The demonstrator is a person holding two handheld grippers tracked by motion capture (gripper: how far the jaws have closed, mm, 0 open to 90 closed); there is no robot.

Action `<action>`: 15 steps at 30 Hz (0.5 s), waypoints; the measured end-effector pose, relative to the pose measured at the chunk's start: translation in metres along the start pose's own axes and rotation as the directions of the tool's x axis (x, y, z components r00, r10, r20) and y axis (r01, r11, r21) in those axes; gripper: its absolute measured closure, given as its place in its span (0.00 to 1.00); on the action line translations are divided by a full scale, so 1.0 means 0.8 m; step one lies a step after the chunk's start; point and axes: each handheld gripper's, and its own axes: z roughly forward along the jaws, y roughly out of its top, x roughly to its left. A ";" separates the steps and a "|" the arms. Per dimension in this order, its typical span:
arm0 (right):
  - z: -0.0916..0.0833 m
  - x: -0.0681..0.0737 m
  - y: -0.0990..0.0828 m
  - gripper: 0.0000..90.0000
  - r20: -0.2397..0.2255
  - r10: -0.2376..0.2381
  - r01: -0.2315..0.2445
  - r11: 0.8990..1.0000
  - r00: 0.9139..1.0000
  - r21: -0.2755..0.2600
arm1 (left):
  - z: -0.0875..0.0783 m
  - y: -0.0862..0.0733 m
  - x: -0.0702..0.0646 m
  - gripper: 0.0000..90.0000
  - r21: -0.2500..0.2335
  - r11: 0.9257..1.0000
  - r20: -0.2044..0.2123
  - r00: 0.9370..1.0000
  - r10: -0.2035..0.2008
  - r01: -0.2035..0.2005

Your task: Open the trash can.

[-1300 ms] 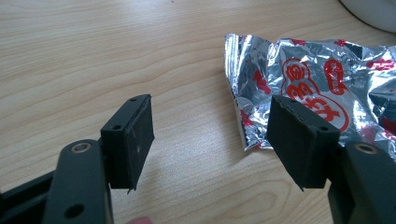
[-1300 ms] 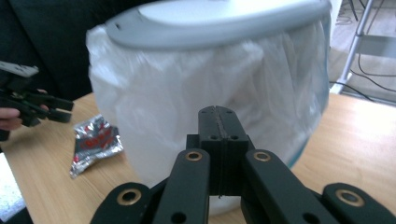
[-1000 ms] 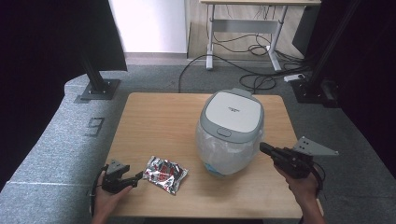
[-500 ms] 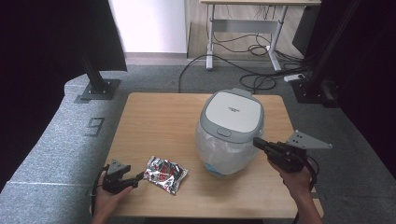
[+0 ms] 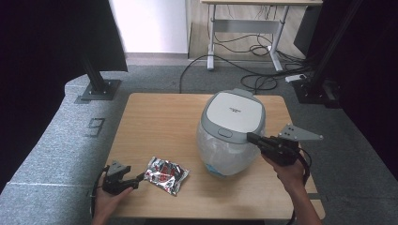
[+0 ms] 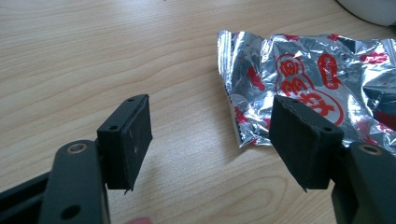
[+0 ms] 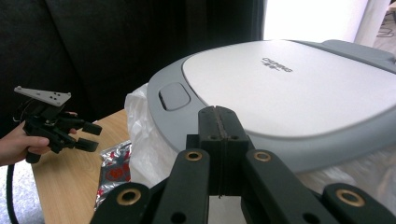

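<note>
I read this as the opening of the rice cooker: my right gripper [image 5: 252,138] has its two black jaws pressed flat together with nothing between them, and its tip sits at the front rim of the white-and-grey domed rice cooker [image 5: 232,131], level with the lid. In the right gripper view the closed jaws point straight at the lid, and the small grey oblong release button [image 7: 174,96] lies ahead of them and to their left on the grey rim. The cooker stands on the right half of the light wooden table [image 5: 159,122], its lid still shut, its body wrapped in clear plastic film.

My left gripper [image 5: 140,177] rests low on the near-left part of the table with its jaws spread wide and empty. The crinkled silver foil packet with red print [image 5: 166,174] lies flat just in front of it; in the left gripper view the packet's edge is near the right-hand jaw, but I cannot tell whether they touch.

My judgement: the step in hand is lining up the shut right tip as a poker. The next move calls for sliding it onto the button and pressing firmly, squarely enough that the tip does not skid off the smooth rim or shove the cooker.
</note>
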 end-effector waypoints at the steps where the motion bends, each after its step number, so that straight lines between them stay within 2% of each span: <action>1: 0.000 0.000 0.000 0.99 0.000 0.000 0.000 1.000 1.000 0.000 | 0.000 0.000 0.000 0.33 0.000 1.000 0.000 1.000 0.000 0.000; 6: 0.010 0.001 0.004 0.96 -0.012 0.006 -0.006 1.000 1.000 -0.002 | 0.001 -0.001 0.001 0.34 0.006 1.000 -0.004 1.000 -0.001 0.001; 7: 0.013 0.000 0.004 0.99 -0.015 0.011 -0.011 1.000 1.000 -0.001 | 0.001 -0.001 0.001 0.34 0.007 1.000 -0.004 1.000 0.000 0.000; 15: 0.024 0.006 0.008 1.00 -0.030 -0.017 0.018 1.000 0.999 0.007 | 0.001 -0.001 0.000 0.34 0.009 1.000 -0.004 1.000 0.003 -0.003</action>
